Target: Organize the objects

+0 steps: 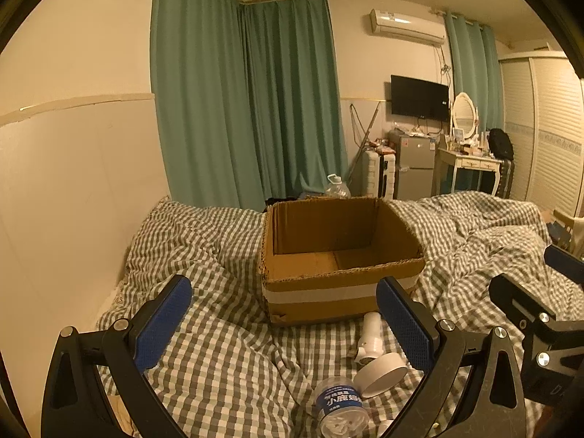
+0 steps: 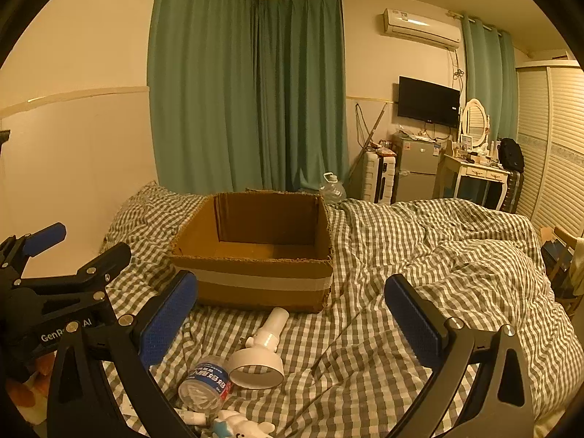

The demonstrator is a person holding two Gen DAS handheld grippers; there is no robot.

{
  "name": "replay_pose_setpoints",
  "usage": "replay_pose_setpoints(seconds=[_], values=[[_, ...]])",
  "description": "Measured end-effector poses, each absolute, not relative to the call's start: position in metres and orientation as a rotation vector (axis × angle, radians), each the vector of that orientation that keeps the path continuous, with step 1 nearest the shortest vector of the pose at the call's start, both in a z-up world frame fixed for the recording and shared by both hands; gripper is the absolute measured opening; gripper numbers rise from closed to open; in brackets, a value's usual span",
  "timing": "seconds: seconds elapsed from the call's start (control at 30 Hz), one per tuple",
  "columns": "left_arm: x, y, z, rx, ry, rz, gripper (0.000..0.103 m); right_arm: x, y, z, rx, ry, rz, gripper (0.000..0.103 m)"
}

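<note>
An open, empty cardboard box (image 1: 328, 284) (image 2: 255, 277) sits on the checked bedspread. In front of it lie a white handheld fan (image 1: 376, 350) (image 2: 262, 354) and a clear round tub of cotton swabs with a blue label (image 1: 339, 408) (image 2: 206, 383). A small white and blue toy (image 2: 237, 425) lies at the near edge. My left gripper (image 1: 284, 325) is open and empty above the bedspread, short of the box. My right gripper (image 2: 292, 317) is open and empty above the fan. Each gripper shows at the edge of the other's view.
The checked duvet (image 2: 438, 273) covers the bed, rumpled at the right. A wall (image 1: 73, 200) runs along the left. Green curtains, a water jug (image 2: 332, 188), a fridge, a dressing table and a wardrobe stand beyond the bed.
</note>
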State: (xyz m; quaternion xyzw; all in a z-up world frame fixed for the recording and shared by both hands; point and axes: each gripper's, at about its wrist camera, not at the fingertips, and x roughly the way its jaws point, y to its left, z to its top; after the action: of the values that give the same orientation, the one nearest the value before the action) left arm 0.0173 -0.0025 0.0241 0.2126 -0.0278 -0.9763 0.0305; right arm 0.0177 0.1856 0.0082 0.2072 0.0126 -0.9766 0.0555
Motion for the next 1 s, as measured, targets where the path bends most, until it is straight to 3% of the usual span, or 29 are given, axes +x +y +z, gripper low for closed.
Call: replay_pose_setpoints(seconds=[0.67,1.0], values=[[0.043,0.001,0.031,0.665,-0.091,-3.016,0.103,0.054,0.186,0.036,0.563,0.054,-2.996,0.103],[0.034,0.001,0.011,0.795,-0.084,-2.997,0.103,0.056,0.186,0.020,0.636,0.114,-2.982,0.103]])
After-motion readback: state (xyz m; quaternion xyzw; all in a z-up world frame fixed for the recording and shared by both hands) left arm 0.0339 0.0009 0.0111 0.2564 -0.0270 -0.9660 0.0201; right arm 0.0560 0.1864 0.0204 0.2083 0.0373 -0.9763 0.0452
